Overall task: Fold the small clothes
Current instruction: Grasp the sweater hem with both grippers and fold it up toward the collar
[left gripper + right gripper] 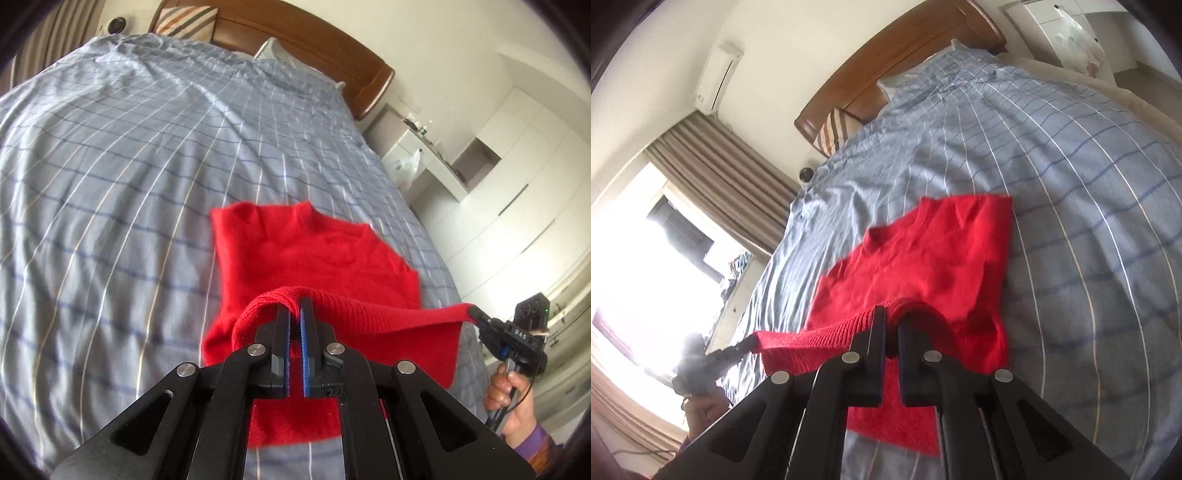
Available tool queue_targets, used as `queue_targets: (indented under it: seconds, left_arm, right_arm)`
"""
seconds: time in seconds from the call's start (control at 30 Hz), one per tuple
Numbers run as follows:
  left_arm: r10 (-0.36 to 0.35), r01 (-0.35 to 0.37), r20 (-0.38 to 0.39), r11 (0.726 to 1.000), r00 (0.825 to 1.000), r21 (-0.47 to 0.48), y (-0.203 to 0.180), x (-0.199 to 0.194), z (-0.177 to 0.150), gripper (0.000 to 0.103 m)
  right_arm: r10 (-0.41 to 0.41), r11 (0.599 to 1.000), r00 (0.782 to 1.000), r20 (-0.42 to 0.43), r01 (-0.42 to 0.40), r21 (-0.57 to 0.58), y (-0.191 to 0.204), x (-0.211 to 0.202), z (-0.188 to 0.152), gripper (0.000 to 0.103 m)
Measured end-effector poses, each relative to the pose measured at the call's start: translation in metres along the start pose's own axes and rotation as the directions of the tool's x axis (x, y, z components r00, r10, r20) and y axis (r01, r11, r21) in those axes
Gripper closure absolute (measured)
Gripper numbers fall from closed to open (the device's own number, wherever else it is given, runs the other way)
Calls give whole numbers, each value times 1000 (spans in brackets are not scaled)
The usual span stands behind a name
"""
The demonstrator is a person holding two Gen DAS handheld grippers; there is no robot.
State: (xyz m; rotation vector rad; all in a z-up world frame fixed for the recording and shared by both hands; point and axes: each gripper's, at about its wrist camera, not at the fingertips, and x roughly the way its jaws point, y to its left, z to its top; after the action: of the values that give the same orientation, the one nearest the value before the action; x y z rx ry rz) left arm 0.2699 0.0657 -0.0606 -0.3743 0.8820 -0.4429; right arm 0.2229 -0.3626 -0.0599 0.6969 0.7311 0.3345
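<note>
Blue-checked bedding (129, 166) covers a wide bed with a wooden headboard (303, 40), and a small red sweater (314, 251) lies near the foot of it, collar pointing toward the pillows.

On the left, the left gripper (296, 306) is closed tight on the ribbed hem (388, 314), its 2 jaws pinching a bunched corner of knit lifted off the bedding. The hem runs taut across to the right gripper (476, 315), likewise clamped on the other corner, with the person's hand (508, 391) below it on the handle. From the right wrist view, that right gripper (892, 321) bites the same red rib, and the left gripper (738, 347) shows dimly against window glare.

My read: this is the first crosswise fold, bottom edge raised while the upper body of the sweater lies flat. Next, both corners should travel together toward the collar, kept level and evenly tensioned, then be laid down squarely on the shoulders before either gripper lets go.
</note>
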Motion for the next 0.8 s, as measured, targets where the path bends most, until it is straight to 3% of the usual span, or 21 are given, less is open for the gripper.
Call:
queue_targets:
  seconds: [0.13,0.27,0.33,0.37,0.4,0.43,0.47,0.6,0.7,0.8]
  left_arm:
    - [76,-76,-17,996,997,-41,10,64,50,101]
    - [145,-146,-23,987,989,-72,24,109,70,99]
    - [184,-184,-11,977,983,-112,32,123,75,90]
    - [216,-215,-8,968,976,-127,36,125,78,82]
    - [232,-230,-2,963,973,-139,39,124,81,60]
    - [239,-235,12,961,971,-145,40,120,84,41]
    - [246,-239,36,961,969,-142,40,112,85,37]
    - [246,-247,87,969,965,-5,21,79,78,30]
    - [197,-202,50,968,979,149,-4,67,47,20]
    - [173,-162,-26,958,985,239,-17,73,2,11]
  right_arm:
    - [-36,999,999,-3,36,35,-24,51,49,98]
    - [-94,994,995,-18,95,63,-51,96,70,98]
    - [-122,989,992,-15,123,81,-63,109,74,95]
    - [-147,985,989,-9,147,93,-66,112,76,89]
    - [-159,982,987,2,158,109,-71,111,79,73]
    - [-162,979,987,24,157,127,-73,106,81,65]
    - [-164,979,985,45,157,130,-74,99,83,61]
    - [-170,984,985,37,172,-42,-43,71,80,61]
    - [-118,964,991,-66,99,-245,-4,61,49,61]
    - [-137,922,975,-173,62,-381,12,62,5,60]
